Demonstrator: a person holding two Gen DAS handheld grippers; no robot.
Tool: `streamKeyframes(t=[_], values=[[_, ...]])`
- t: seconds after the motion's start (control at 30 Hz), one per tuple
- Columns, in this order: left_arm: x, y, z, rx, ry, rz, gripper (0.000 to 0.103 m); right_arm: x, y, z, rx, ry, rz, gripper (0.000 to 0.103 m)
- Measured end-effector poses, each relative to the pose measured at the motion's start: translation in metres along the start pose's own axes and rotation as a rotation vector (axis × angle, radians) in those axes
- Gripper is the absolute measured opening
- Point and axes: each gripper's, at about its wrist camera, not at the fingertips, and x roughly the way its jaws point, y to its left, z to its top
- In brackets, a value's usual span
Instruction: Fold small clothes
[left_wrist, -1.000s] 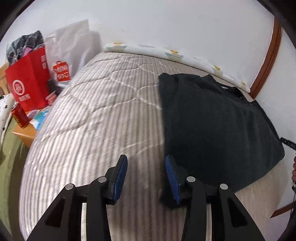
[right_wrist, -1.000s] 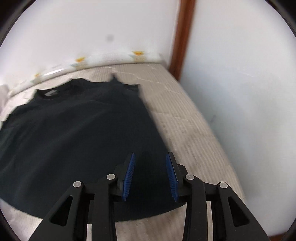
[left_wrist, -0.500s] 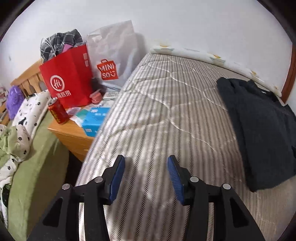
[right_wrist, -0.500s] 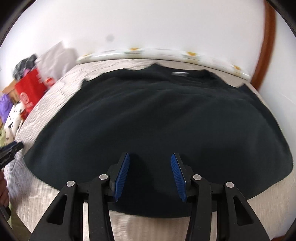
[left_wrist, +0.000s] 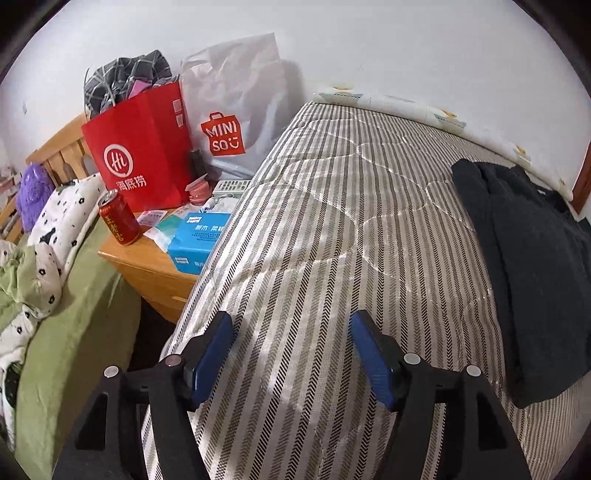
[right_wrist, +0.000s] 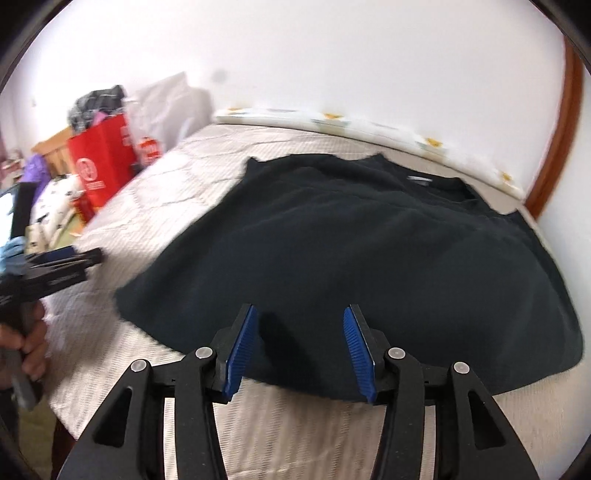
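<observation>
- Right claw (right_wrist: 300, 345) is spread wide, nothing between its blue pads, hovering right over the near hem of the black shirt (right_wrist: 354, 251).
- Left claw (left_wrist: 291, 354) is spread too and empty, sitting over bare striped mattress (left_wrist: 332, 221); the shirt is off to its right, not touching it.
- Shirt lies mostly flat on the bed, collar at the far end from the right claw. In the left view there seems to be a layered edge along its side, so maybe one fold is in, hard to say.
- My read: folding is barely started at best, nothing's being gripped, and the main folds are still to do.
- Next probably needs both claws on the hem or the corners.
- Red bag (left_wrist: 140, 155) and drink can (left_wrist: 118, 218) sit on the bedside desk, left of the left claw, out of the way.
</observation>
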Motion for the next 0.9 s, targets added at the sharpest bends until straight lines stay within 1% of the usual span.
streamKeyframes(t=[0.07, 0.17, 0.3, 0.47, 0.53, 0.6, 0.63, 0.77, 0.87, 0.9], values=[[0.005, 0.002, 0.007, 0.001, 0.005, -0.001, 0.068, -0.002, 0.015, -0.002, -0.045, -0.004, 0.037, 0.052], [0.012, 0.005, 0.014, -0.012, 0.012, -0.006, 0.071, 0.002, 0.040, -0.007, -0.127, -0.007, 0.044, 0.053], [0.014, 0.003, 0.016, 0.000, 0.014, -0.008, 0.074, 0.009, 0.058, -0.013, -0.177, 0.018, 0.088, 0.053], [0.015, 0.005, 0.016, -0.011, 0.018, -0.015, 0.077, 0.019, 0.081, -0.018, -0.268, 0.021, 0.081, 0.054], [0.015, 0.005, 0.016, -0.012, 0.018, -0.016, 0.078, 0.020, 0.087, -0.020, -0.297, 0.020, 0.081, 0.060], [0.015, 0.005, 0.016, -0.012, 0.018, -0.016, 0.078, 0.020, 0.090, -0.022, -0.317, 0.018, 0.088, 0.063], [0.015, 0.005, 0.016, -0.011, 0.018, -0.014, 0.078, 0.020, 0.090, -0.024, -0.318, 0.019, 0.090, 0.063], [0.015, 0.006, 0.016, -0.011, 0.018, -0.016, 0.079, 0.023, 0.096, -0.023, -0.343, 0.010, 0.066, 0.063], [0.015, 0.006, 0.016, -0.012, 0.019, -0.016, 0.080, 0.031, 0.103, -0.018, -0.365, -0.006, 0.010, 0.063], [0.015, 0.006, 0.016, -0.012, 0.020, -0.013, 0.081, 0.033, 0.105, -0.016, -0.362, -0.016, 0.000, 0.062]])
